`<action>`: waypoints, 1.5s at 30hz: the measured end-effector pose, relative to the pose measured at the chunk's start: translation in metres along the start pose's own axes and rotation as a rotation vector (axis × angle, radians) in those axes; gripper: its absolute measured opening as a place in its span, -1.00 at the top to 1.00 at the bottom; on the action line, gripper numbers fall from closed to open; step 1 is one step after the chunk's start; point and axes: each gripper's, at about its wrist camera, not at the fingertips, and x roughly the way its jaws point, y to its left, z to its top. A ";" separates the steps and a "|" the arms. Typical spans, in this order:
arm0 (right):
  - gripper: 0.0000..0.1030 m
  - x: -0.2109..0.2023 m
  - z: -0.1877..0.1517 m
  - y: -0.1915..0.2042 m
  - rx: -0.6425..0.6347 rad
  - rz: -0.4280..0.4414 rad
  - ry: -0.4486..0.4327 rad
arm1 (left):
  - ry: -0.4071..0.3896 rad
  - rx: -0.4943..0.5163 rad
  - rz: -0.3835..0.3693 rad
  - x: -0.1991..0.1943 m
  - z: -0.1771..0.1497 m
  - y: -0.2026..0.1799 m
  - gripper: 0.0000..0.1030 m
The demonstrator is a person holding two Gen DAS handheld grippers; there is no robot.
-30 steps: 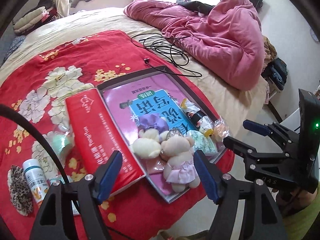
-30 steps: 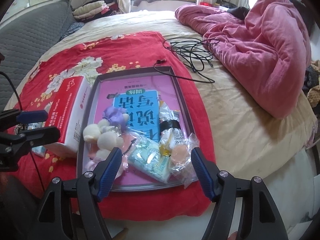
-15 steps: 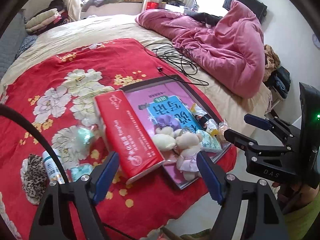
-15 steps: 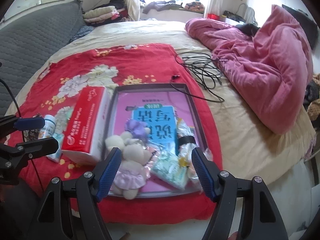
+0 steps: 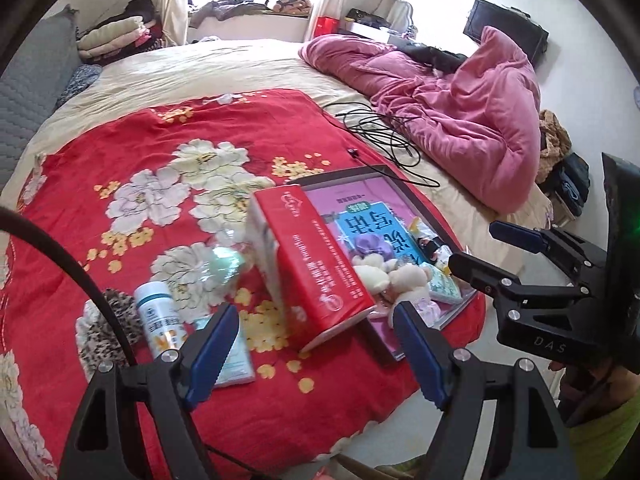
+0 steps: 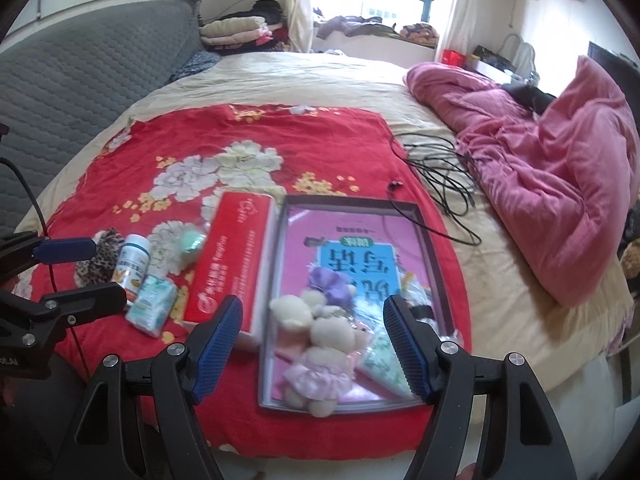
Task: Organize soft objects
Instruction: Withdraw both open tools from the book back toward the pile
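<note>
A shallow pink-lined tray (image 6: 424, 222) lies on a red floral blanket (image 6: 280, 132). In its near end lie cream teddy bears (image 6: 320, 332), a purple plush (image 6: 330, 282) and wrapped soft packets (image 6: 380, 354). A red tissue pack (image 6: 230, 264) leans on the tray's left side. Left of it lie a mint puff (image 6: 192, 242), a white bottle (image 6: 132, 266), a leopard-print pouch (image 6: 100, 260) and a pale blue packet (image 6: 152, 306). My left gripper (image 5: 316, 354) is open and empty over the blanket's near edge. My right gripper (image 6: 312, 344) is open and empty, above the bears.
A crumpled pink duvet (image 6: 552, 184) fills the bed's right side. Black cables (image 6: 444, 172) lie between it and the tray. A grey quilted headboard (image 6: 72, 80) is at left. Folded clothes (image 6: 236, 30) are piled at the back. The bed edge is just below the tray.
Both grippers have pulled back and risen, so the tray and items look smaller and farther. Both stay open and empty. More of the bottle, pouch and blue packet shows at left.
</note>
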 end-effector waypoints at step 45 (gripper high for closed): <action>-0.44 0.025 0.022 0.169 -0.278 0.160 0.039 | -0.018 -0.395 0.132 -0.079 -0.103 0.200 -0.54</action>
